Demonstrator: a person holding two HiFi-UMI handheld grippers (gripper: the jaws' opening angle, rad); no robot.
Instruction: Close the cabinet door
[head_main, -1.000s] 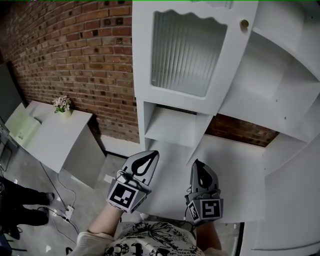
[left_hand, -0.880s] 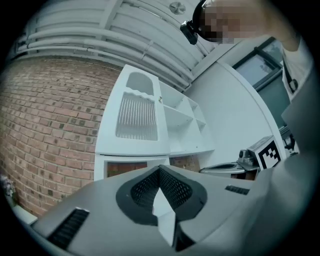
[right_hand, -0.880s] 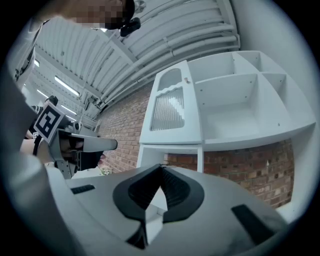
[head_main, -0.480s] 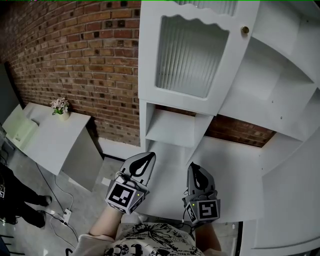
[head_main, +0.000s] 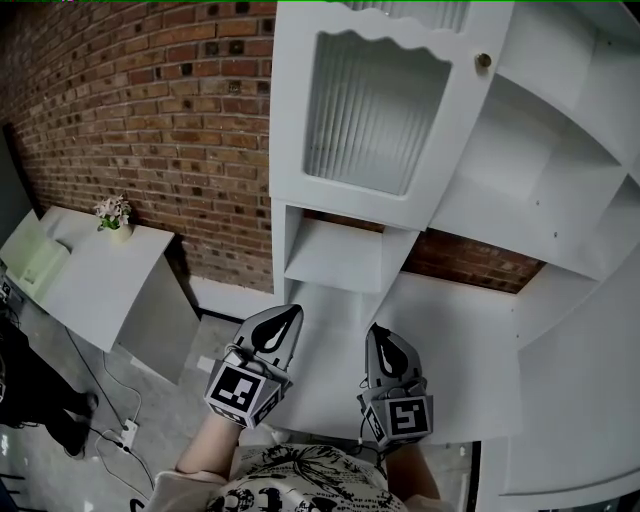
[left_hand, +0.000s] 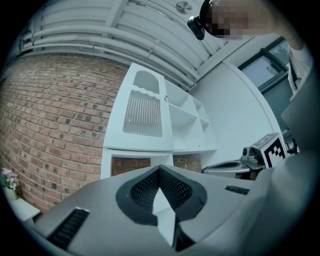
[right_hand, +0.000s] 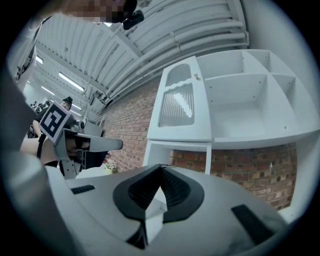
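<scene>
Tongs left closed; tongs right closed.

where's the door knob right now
In the head view the knob is near the top, right of centre, on the upper right corner of the door, just left of the shelves.

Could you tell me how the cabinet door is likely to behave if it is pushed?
The door looks like a stiff framed panel, so it should probably swing as one piece. Its ribbed glass may be fragile, so pushing beside it seems safer. The small knob might be slippery.
</scene>
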